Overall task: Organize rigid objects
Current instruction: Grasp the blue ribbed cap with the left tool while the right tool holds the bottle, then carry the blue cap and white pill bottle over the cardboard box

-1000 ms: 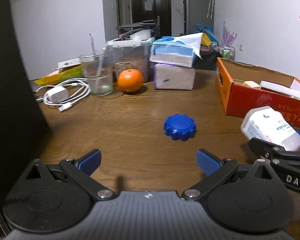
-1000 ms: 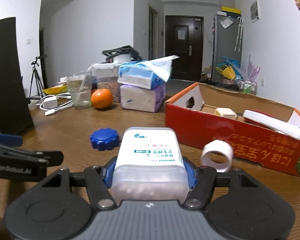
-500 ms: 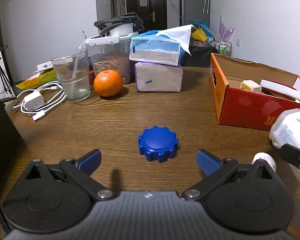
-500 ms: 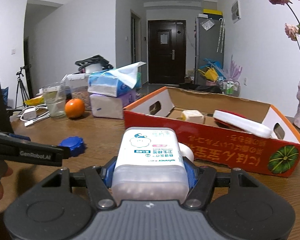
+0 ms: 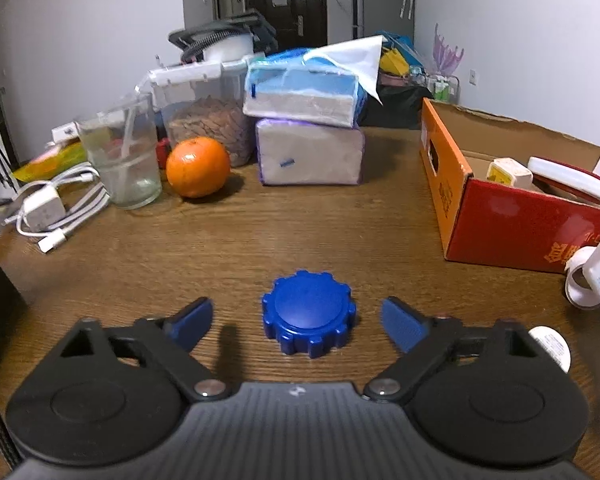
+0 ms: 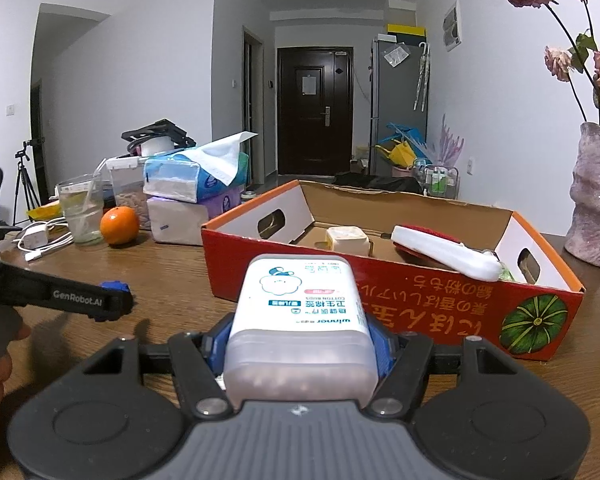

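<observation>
I have my left gripper (image 5: pixel 298 320) closing around the blue cap (image 5: pixel 309 317) at lower centre, pads not yet touching its stiff, light, ridged rim, while my right gripper (image 6: pixel 298 346) clamps the white cotton-swab box (image 6: pixel 298 320).

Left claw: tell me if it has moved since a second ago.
Yes. The left claw has advanced toward the blue cap, which now lies between its closing jaws, untouched.
</observation>
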The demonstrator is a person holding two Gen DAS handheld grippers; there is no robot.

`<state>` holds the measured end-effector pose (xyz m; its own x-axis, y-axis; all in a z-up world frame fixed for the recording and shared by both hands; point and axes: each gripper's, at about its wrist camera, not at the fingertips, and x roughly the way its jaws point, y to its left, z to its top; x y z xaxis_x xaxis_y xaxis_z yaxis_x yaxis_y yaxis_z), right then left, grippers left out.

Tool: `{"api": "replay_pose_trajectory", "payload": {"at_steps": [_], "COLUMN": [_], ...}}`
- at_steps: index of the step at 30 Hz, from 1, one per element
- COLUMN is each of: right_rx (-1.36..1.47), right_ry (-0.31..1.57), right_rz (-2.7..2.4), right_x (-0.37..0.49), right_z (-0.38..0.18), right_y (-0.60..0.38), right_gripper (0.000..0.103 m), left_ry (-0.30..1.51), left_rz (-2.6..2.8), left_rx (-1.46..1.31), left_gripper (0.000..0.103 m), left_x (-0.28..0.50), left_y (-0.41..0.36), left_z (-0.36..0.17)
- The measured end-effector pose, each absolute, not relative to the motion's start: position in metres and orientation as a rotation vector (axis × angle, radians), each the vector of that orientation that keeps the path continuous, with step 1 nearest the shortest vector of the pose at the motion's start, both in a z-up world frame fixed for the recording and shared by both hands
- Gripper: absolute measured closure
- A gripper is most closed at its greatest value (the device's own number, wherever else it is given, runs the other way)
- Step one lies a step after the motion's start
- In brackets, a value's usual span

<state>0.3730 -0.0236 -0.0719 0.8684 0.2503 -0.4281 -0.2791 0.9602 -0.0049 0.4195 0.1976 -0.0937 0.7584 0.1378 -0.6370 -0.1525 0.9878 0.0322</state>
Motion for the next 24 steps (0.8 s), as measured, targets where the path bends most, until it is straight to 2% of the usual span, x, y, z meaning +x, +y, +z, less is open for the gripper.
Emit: {"api": "replay_pose_trajectory", "payload": {"at_steps": [1, 2, 4, 24], "right_rx": [-0.070, -0.072, -0.074, -0.078], "right_ry": [0.437, 0.436, 0.435, 0.398], "right_rz": [0.277, 0.277, 0.278, 0.300], "right_x": [0.373, 0.372, 0.372, 0.358], "right_z": [-0.072, -0.072, -0.073, -0.068], "right_y": [-0.023, -0.023, -0.022, -0.022], "right_gripper": [0.038, 0.038, 0.038, 0.038], "left_ry": [0.705, 0.719, 0.714, 0.627], "left_rz": [0.149, 0.142, 0.132, 0.128], "left_rx": [-0.027, -0.033, -0.042, -0.059], "left_gripper": [0.033, 0.041, 0.050, 0.050], "left_x": [0.421, 0.423, 0.421, 0.379], "left_y": [0.198, 0.199, 0.200, 0.185], "left_z": [-0.095, -0.097, -0.096, -0.078]}}
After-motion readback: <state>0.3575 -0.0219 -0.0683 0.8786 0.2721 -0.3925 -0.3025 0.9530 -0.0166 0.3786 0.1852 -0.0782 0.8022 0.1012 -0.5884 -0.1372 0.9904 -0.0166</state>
